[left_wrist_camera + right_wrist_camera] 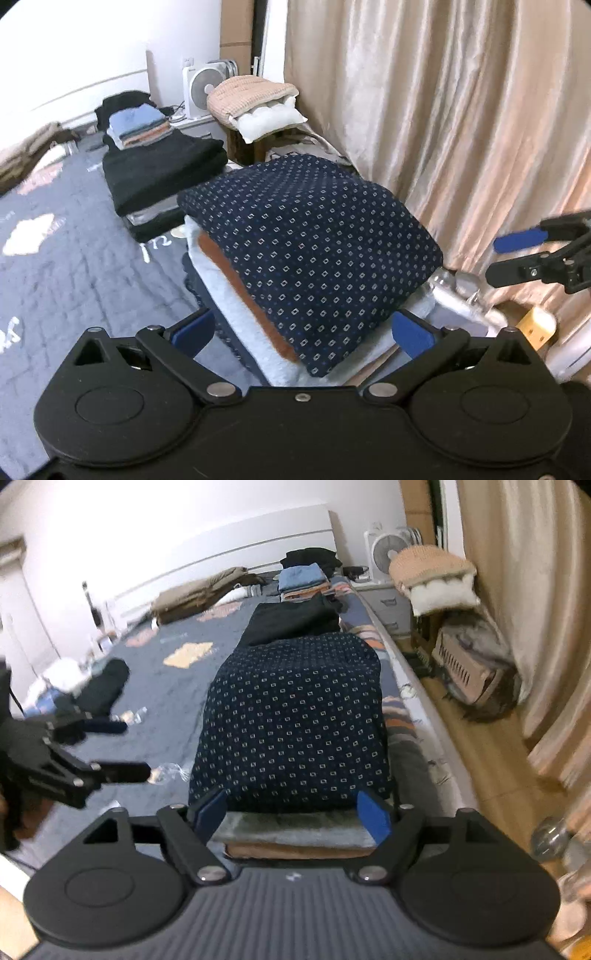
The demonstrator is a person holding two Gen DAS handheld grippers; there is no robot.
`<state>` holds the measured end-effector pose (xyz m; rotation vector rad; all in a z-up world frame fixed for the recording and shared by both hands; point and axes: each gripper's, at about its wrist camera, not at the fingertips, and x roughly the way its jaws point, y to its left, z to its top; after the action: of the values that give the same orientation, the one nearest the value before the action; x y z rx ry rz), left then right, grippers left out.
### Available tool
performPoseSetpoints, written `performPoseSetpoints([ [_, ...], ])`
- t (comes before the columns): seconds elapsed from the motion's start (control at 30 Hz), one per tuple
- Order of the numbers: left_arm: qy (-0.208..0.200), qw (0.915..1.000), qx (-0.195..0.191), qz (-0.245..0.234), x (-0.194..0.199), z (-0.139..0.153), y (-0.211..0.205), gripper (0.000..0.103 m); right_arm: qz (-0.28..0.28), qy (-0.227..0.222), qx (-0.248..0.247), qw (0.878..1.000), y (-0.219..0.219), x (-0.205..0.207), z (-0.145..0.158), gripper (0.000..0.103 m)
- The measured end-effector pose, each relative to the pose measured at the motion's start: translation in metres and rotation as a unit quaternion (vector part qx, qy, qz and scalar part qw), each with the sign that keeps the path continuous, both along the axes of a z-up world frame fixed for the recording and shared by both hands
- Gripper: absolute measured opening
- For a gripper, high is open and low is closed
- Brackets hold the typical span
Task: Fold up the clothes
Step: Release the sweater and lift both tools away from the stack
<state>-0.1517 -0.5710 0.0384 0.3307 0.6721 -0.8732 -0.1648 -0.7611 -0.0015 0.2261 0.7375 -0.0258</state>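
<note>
1. task item: a navy patterned garment (310, 254), folded, lies on top of a stack at the near end of the bed (74, 266). beneath it in the stack are a rust-brown layer (240, 288) and a pale grey-blue layer (229, 314).
2. left gripper (301, 330): jaws stand wide apart. the blue pads (410, 334) flank the near corner of the stack, and nothing is pinched between them.
3. right gripper (293, 814): jaws stand wide, with nothing clamped. its blue pads (373, 816) sit either side of the near edge of the navy patterned garment, above the lower layers; whether they touch the fabric cannot be determined.
4. cross views: the right gripper also appears at the right edge of the left wrist view, in front of the curtain (443, 110), fingers apart. the left gripper shows at the left edge of the right wrist view, fingers apart over the bed.
5. other stacks: a black folded pile (162, 173) lies beyond the navy one, and a blue-topped pile (138, 123) sits farther back.
6. surroundings: a white fan (201, 86) stands near the wall, beside a beige cushion (251, 94).
</note>
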Motion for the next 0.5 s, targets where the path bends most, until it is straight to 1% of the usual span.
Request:
performPoseSetpoints([
  [0.07, -0.016, 0.9998, 0.012, -0.005, -0.006, 0.004, 0.002, 0.103, -0.007, 0.004, -0.001, 1.0, 0.006, -0.003, 0.003, 0.081],
  [0.17, -0.024, 0.9994, 0.023, -0.004, -0.01, 0.008, 0.005, 0.103, -0.008, 0.008, 0.0, 1.0, 0.015, -0.007, 0.005, 0.082],
  [0.23, -0.014, 0.9995, 0.027, -0.002, -0.009, 0.009, 0.008, 0.103, -0.013, 0.017, 0.004, 1.0, 0.021, -0.009, 0.006, 0.082],
  [0.33, 0.015, 0.9994, 0.03, 0.003, -0.004, 0.009, 0.013, 0.103, -0.018, 0.027, 0.003, 0.999, 0.027, -0.011, 0.009, 0.082],
  [0.4, 0.02, 0.9993, 0.03, 0.006, -0.003, 0.01, 0.017, 0.103, -0.021, 0.032, -0.002, 0.999, 0.031, -0.012, 0.012, 0.082],
  [0.5, 0.014, 0.9993, 0.036, 0.003, -0.003, 0.011, 0.021, 0.103, -0.021, 0.034, -0.007, 0.999, 0.037, -0.012, 0.018, 0.082],
])
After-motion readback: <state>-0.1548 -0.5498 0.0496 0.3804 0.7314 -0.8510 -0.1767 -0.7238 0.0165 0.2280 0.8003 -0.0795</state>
